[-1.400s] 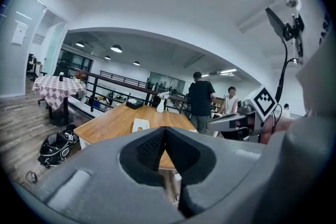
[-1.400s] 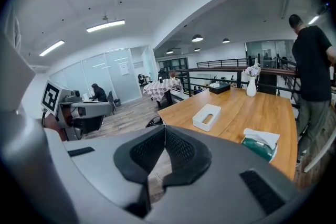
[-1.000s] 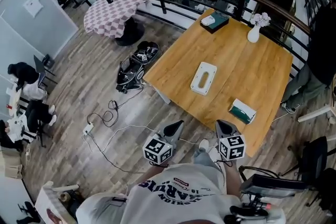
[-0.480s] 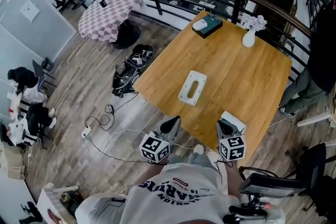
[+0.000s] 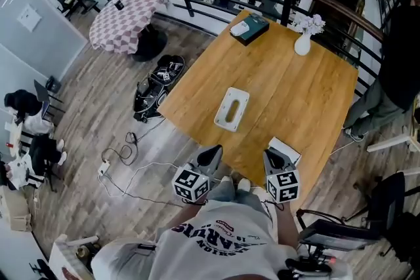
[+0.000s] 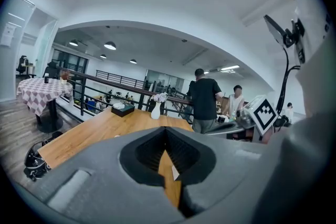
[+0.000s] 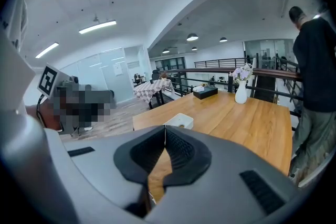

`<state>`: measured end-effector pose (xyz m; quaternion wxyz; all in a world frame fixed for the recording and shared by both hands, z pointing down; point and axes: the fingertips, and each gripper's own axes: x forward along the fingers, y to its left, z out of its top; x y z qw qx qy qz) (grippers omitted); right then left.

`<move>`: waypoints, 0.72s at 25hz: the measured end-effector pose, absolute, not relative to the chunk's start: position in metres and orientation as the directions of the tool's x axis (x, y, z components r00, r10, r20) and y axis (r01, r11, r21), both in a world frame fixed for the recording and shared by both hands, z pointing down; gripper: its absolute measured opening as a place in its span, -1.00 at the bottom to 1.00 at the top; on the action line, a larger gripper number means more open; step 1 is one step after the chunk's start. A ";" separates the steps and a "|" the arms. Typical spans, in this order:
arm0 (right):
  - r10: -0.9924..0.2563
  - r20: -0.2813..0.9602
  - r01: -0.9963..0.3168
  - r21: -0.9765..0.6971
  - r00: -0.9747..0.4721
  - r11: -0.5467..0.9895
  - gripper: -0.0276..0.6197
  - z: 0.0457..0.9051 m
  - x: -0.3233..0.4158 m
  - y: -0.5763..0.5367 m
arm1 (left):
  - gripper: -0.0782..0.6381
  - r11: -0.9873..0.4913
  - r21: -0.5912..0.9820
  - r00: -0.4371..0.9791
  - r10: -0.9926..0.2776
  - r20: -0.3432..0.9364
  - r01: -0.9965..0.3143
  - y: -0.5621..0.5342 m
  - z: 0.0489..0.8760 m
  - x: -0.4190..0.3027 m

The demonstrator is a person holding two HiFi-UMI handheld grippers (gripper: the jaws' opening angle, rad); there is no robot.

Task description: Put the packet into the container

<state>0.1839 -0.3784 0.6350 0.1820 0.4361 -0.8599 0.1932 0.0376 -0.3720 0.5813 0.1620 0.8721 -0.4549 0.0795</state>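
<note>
The white oblong container [image 5: 231, 109] lies in the middle of the wooden table [image 5: 308, 95]; it also shows in the right gripper view [image 7: 179, 120], beyond the jaws. The packet [image 5: 285, 147], white with a teal part, lies near the table's front edge, partly hidden behind my right gripper [image 5: 272, 155]. That gripper's jaws meet with nothing between them [image 7: 165, 127]. My left gripper [image 5: 212, 154] hangs at the table's front edge, left of the packet, jaws also shut and empty [image 6: 166, 129].
A white vase with flowers [image 5: 302, 42] and a dark box [image 5: 249, 28] stand at the table's far side, by a railing. A person in black [image 5: 400, 49] stands at the right. Bags [image 5: 157, 79] and cables [image 5: 125, 154] lie on the floor at the left.
The table has come closer in the head view. Both grippers now reach its front edge, and the packet has come to lie just behind the right gripper's tip.
</note>
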 end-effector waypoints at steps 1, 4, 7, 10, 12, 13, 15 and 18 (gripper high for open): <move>-0.680 0.481 -0.820 -0.170 -0.553 0.546 -0.89 0.634 0.183 -0.373 | -0.78 -0.546 0.217 0.588 -0.758 0.283 -0.809 -0.373 0.583 0.042; -0.666 0.504 -0.812 -0.134 -0.550 0.568 -0.89 0.630 0.184 -0.362 | -0.78 -0.603 0.226 0.644 -0.719 0.260 -0.765 -0.378 0.579 0.060; -0.671 0.522 -0.815 -0.083 -0.526 0.574 -0.89 0.616 0.188 -0.353 | -0.78 -0.682 0.193 0.708 -0.672 0.217 -0.706 -0.380 0.559 0.080; -0.689 0.534 -0.824 -0.027 -0.491 0.566 -0.89 0.609 0.194 -0.348 | -0.78 -0.717 0.183 0.740 -0.651 0.169 -0.673 -0.380 0.546 0.090; -0.691 0.543 -0.831 -0.022 -0.477 0.556 -0.89 0.611 0.195 -0.348 | -0.78 -0.716 0.204 0.744 -0.650 0.154 -0.668 -0.379 0.548 0.090; -0.690 0.545 -0.833 -0.030 -0.476 0.552 -0.89 0.612 0.194 -0.347 | -0.78 -0.714 0.213 0.744 -0.650 0.154 -0.667 -0.377 0.550 0.088; -0.683 0.548 -0.832 -0.045 -0.483 0.553 -0.89 0.614 0.193 -0.344 | -0.78 -0.708 0.228 0.743 -0.649 0.164 -0.668 -0.369 0.557 0.082; -0.647 0.577 -0.804 -0.028 -0.499 0.594 -0.89 0.629 0.192 -0.344 | -0.78 -0.696 0.250 0.739 -0.649 0.183 -0.673 -0.359 0.569 0.074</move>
